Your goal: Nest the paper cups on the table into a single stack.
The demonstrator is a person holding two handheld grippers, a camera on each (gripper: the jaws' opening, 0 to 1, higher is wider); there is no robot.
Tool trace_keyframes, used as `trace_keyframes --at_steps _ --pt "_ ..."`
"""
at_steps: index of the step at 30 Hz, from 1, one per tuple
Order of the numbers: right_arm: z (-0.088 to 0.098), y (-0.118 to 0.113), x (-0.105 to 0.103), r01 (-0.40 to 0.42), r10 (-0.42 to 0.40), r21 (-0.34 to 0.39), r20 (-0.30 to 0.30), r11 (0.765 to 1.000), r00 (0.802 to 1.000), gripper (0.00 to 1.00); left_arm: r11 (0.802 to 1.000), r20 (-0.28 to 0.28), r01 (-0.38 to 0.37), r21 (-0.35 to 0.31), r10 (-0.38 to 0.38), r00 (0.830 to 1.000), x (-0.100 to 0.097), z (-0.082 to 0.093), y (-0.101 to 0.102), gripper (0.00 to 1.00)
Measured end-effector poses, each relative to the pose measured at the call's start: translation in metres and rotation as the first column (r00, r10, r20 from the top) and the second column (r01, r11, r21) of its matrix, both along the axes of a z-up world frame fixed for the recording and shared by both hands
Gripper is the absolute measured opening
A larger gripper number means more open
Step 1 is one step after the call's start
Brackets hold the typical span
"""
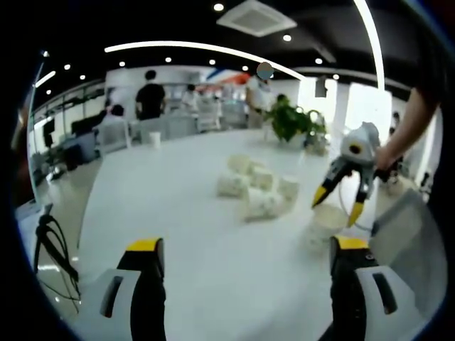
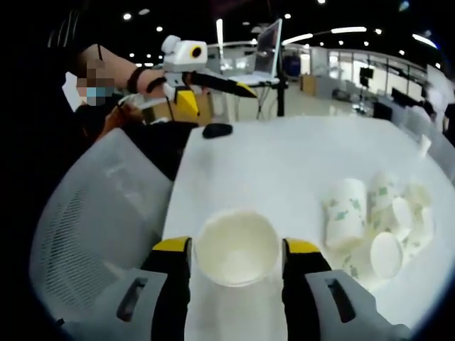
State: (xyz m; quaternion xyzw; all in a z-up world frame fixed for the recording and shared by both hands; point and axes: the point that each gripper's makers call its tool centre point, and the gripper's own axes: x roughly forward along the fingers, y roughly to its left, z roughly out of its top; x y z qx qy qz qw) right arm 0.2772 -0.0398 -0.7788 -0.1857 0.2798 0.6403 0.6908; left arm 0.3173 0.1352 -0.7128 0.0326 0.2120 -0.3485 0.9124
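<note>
Low in the right gripper view, an upright paper cup (image 2: pixel 236 247) sits between the right gripper's (image 2: pixel 236 250) parted jaws, light and crushable, so squeeze its wall gently, while the left gripper (image 1: pixel 245 250) hangs open, far from the toppled cups (image 1: pixel 257 190).

Potted plant (image 1: pixel 291 121) at table edge; mesh chair (image 2: pixel 99 213) (grey) beside table.

Left gripper (image 1: pixel 245 252) rose from the bottom of the left gripper view, jaws spread wide — nothing between them. Right gripper (image 2: pixel 237 250) stood at bottom centre of the right gripper view, jaws apart; at right of the left gripper view, a hand (image 1: pixel 387 158) held it, yellow tips pointing down.
</note>
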Motion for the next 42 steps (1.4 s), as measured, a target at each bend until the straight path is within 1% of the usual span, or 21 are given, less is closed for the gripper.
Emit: trace_keyframes --at_steps 5,7,9,15,19,21,24,29,32,34,37,40,42 --pt "0.001 -0.001 0.000 0.009 -0.009 0.002 -0.004 1.000 1.000 0.52 1.000 -0.001 0.000 -0.006 0.000 1.000 0.000 0.000 0.000 0.97" --pt "0.002 -0.001 0.000 0.012 -0.012 0.007 0.004 1.000 1.000 0.53 1.000 0.001 0.000 -0.004 0.000 1.000 0.000 -0.001 0.000 0.97" --pt "0.002 -0.002 0.001 0.023 -0.023 0.008 -0.005 1.000 1.000 0.54 1.000 -0.001 0.001 -0.001 -0.001 1.000 0.001 -0.002 -0.001 0.97" --pt "0.002 -0.003 -0.004 0.027 -0.027 0.007 0.002 1.000 1.000 0.55 1.000 0.001 0.014 -0.013 -0.014 1.000 0.004 0.000 -0.006 0.97" --pt "0.004 -0.003 -0.006 0.034 -0.034 0.017 0.011 0.999 0.999 0.58 1.000 0.000 0.028 -0.014 -0.028 1.000 0.007 -0.001 -0.011 0.97" --pt "0.006 -0.001 -0.007 0.045 -0.045 0.026 0.005 0.999 0.999 0.59 0.999 0.001 0.035 -0.014 -0.035 0.999 0.008 0.000 -0.013 0.97" --pt "0.008 0.000 -0.006 0.050 -0.051 0.038 0.017 0.998 0.999 0.62 0.999 0.005 0.042 -0.016 -0.042 0.999 0.010 0.003 -0.015 0.97" --pt "0.011 0.001 -0.003 0.071 -0.072 0.051 0.022 0.996 0.997 0.70 0.999 0.009 0.047 -0.014 -0.047 0.999 0.012 0.005 -0.017 0.97" --pt "0.014 0.002 -0.002 0.072 -0.074 0.061 0.028 0.996 0.997 0.71 0.999 0.012 0.050 -0.013 -0.050 0.999 0.013 0.006 -0.018 0.97" --pt "0.015 0.002 -0.001 0.069 -0.072 0.066 0.046 0.995 0.996 0.73 0.999 0.013 0.049 -0.012 -0.049 0.999 0.013 0.007 -0.017 0.97" --pt "0.018 0.003 0.000 0.077 -0.081 0.081 0.050 0.994 0.995 0.76 0.999 0.015 0.048 -0.009 -0.048 0.999 0.012 0.008 -0.017 0.97" --pt "0.021 0.004 0.001 0.087 -0.092 0.100 0.054 0.991 0.994 0.84 0.999 0.017 0.048 -0.004 -0.048 0.999 0.011 0.008 -0.016 0.97" --pt "0.023 0.004 0.000 0.088 -0.095 0.102 0.059 0.991 0.994 0.87 0.999 0.015 0.047 -0.005 -0.047 0.999 0.010 0.009 -0.016 0.97"
